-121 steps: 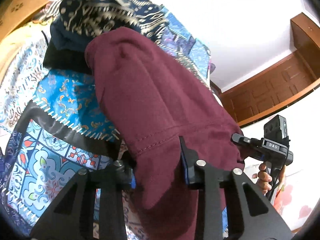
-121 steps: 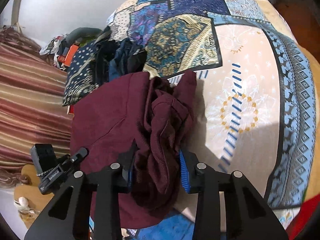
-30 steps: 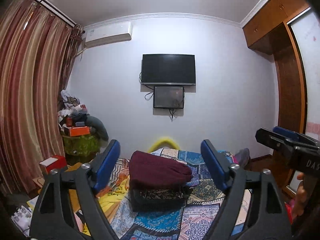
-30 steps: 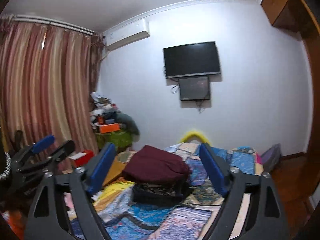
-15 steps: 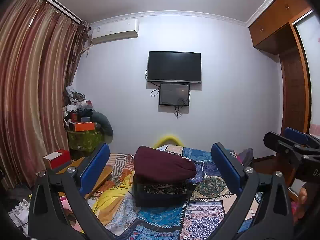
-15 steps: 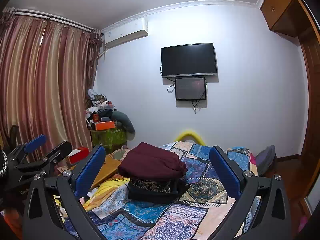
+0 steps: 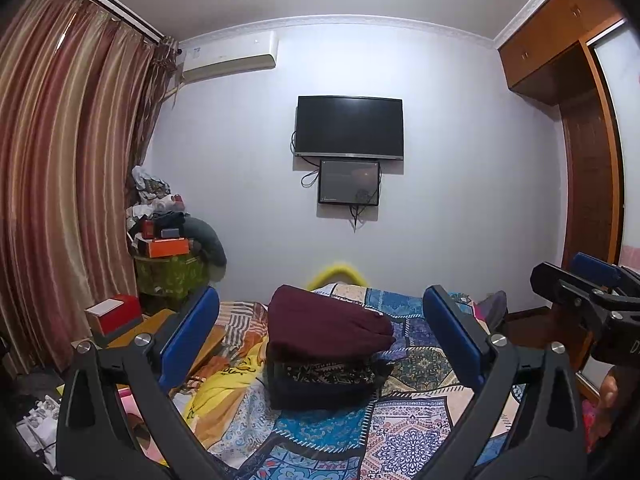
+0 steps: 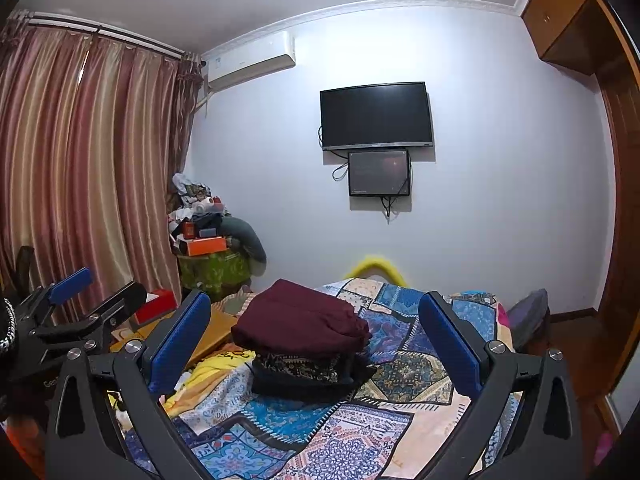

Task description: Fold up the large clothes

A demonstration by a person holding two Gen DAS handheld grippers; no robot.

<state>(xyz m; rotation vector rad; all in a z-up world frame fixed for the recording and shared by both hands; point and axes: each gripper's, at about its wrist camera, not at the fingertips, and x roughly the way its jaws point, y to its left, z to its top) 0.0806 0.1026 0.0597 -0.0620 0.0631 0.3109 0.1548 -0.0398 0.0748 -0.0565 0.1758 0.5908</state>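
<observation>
A folded maroon garment (image 7: 328,324) (image 8: 300,320) lies on top of a small stack of dark patterned clothes (image 7: 320,376) (image 8: 300,368) on the bed's patchwork quilt (image 7: 400,420) (image 8: 404,368). My left gripper (image 7: 320,294) is held level, well back from the stack, open wide with nothing between its blue pads. My right gripper (image 8: 314,298) is also open wide and empty, at a similar distance. Each gripper shows at the edge of the other's view: the right gripper (image 7: 580,284) at the right, the left gripper (image 8: 80,304) at the left.
A television (image 7: 349,126) and a smaller screen hang on the far wall. Striped curtains (image 7: 60,200) cover the left side. A cluttered green-draped stand (image 7: 172,272) fills the corner. A wooden wardrobe (image 7: 588,160) is on the right. Yellow cloth (image 7: 224,384) lies at the bed's left edge.
Both grippers let go of the maroon garment and drew back from the bed; it now rests on the stack. Over the last second both pairs of jaws spread wider.
</observation>
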